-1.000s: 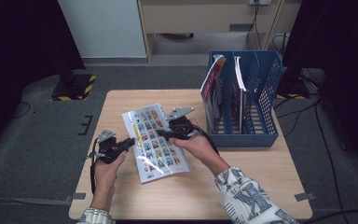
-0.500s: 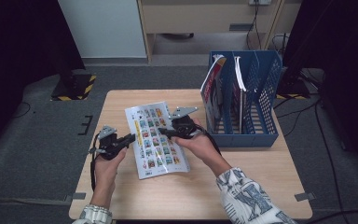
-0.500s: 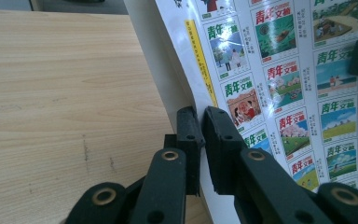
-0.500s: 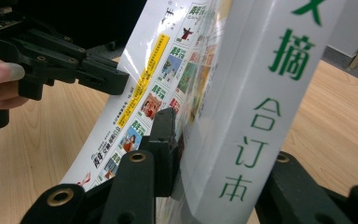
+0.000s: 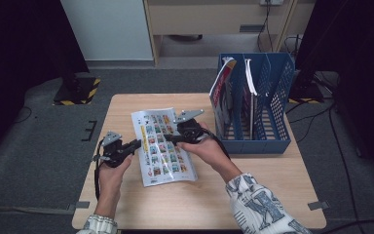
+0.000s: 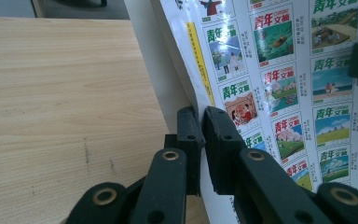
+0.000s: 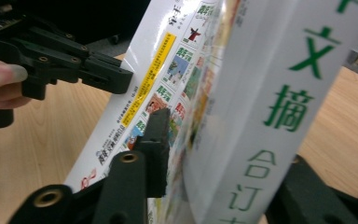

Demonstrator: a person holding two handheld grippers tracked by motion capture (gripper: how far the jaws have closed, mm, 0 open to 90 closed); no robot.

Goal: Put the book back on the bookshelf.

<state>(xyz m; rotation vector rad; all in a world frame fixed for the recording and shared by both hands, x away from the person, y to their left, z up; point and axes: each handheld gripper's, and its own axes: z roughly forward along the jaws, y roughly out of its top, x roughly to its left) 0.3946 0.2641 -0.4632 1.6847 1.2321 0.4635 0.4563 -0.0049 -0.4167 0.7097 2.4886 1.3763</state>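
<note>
Left gripper (image 6: 200,122) jaws clamped on the magazine (image 5: 163,146) edge; right gripper (image 7: 205,154) jaws astride its spine: thin cover may tear.

Glossy magazine (image 5: 163,146) on the wooden counter (image 5: 126,204), cover a grid of small colourful pictures with green Chinese titles, yellow strip near its left edge, thick white spine, right side lifted.
</note>
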